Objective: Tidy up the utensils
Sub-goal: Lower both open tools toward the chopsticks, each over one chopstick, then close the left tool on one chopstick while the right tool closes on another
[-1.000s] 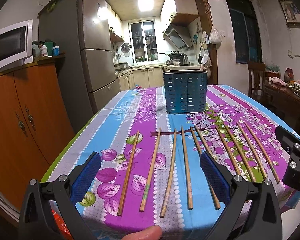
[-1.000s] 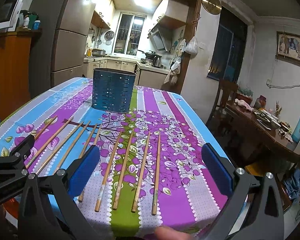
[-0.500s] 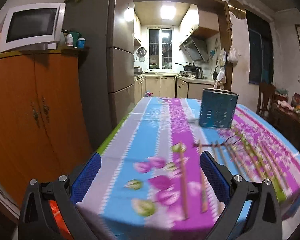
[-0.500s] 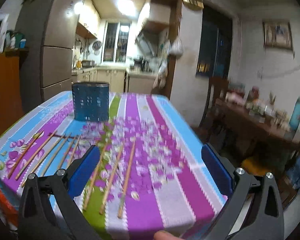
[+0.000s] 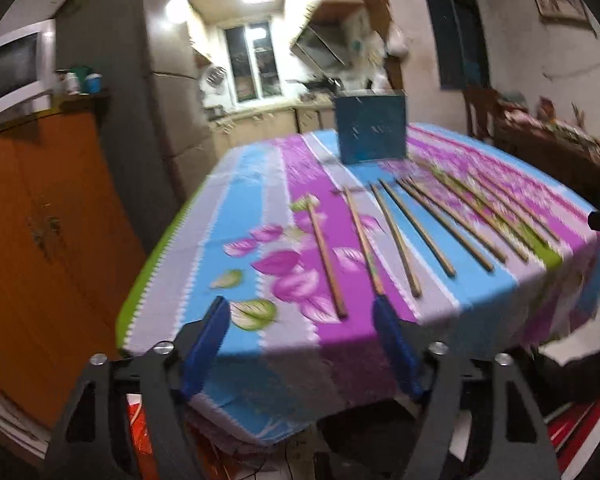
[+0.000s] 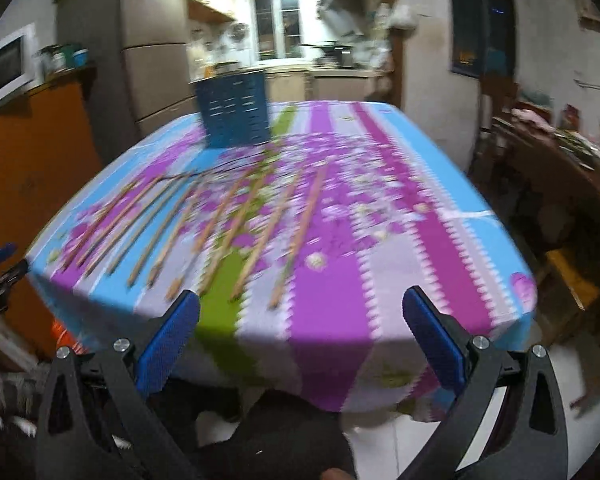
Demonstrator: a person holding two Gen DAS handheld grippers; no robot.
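A row of wooden chopsticks (image 5: pixel 396 236) lies side by side across the middle of the frame on the flowered striped tablecloth (image 5: pixel 236 216), their near ends close to the table's front edge. Behind them, upper centre, a blue slotted utensil holder (image 5: pixel 371 128) stands upright, apart from the sticks. At the bottom of the left wrist view the left gripper (image 5: pixel 302 312) has its blue pads apart with nothing between them (its jaws have just been closing somewhat). In the right wrist view the right gripper (image 6: pixel 300 304) sits bottom centre, jaws wide apart and empty, short of the chopsticks. Both views are blurred.
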